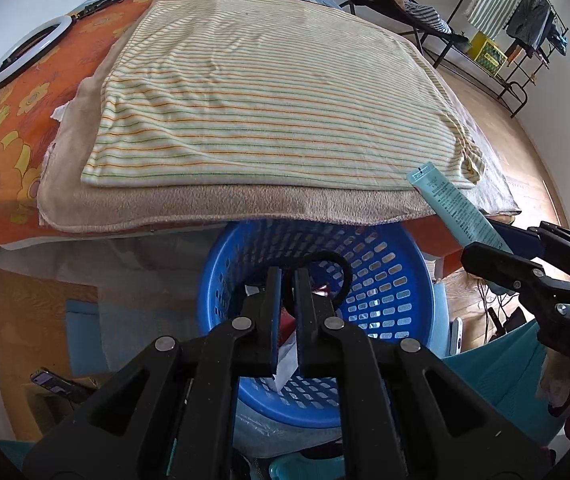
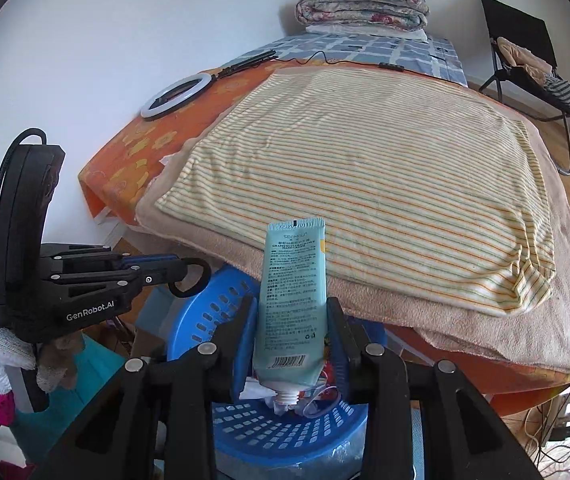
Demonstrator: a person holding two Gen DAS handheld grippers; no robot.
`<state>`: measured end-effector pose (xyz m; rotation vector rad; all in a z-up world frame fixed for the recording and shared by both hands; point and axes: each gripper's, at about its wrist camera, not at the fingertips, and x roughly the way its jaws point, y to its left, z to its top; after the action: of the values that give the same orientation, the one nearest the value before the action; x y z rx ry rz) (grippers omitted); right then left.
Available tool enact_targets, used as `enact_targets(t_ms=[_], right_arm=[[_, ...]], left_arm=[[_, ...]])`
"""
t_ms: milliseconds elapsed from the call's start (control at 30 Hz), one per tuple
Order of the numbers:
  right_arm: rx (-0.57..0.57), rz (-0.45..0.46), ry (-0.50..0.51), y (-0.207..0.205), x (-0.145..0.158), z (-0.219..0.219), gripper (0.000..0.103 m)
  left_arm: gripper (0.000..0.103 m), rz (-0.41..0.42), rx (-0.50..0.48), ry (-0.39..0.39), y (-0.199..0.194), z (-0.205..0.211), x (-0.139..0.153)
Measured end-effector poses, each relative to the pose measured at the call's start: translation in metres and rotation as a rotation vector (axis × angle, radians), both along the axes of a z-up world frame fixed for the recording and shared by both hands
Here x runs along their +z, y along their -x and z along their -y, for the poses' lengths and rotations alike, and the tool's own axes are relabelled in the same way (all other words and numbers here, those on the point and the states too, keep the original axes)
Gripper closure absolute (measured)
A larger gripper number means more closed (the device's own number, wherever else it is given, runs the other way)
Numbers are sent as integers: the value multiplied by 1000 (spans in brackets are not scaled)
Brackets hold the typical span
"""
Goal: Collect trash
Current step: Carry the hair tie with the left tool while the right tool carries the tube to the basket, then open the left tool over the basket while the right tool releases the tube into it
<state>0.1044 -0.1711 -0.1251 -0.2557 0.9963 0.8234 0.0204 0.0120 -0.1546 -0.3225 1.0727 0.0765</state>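
Bed surface, cream striped cloth over tan towel: no trash visible.
Round blue perforated plastic basket, below bed edge: paper scraps and wrappers already inside.
Pale teal plastic squeeze tube, uncapped, nozzle down: pinched in right gripper, above basket, not yet dropped.
Thin black elastic loop: pinched in left gripper, jaws pressed together, above basket.

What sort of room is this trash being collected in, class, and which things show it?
Most likely a bedroom: a bed spread with blankets, a folded quilt at its far end, and a clothes rack with hanging garments.
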Motion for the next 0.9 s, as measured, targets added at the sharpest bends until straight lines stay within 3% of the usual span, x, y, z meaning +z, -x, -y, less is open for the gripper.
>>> enact_targets(t_ms=[900], right_arm=[[-19, -135, 80, 17, -65, 6, 68]], left_arm=[[99, -106, -31, -1, 4, 26, -47]])
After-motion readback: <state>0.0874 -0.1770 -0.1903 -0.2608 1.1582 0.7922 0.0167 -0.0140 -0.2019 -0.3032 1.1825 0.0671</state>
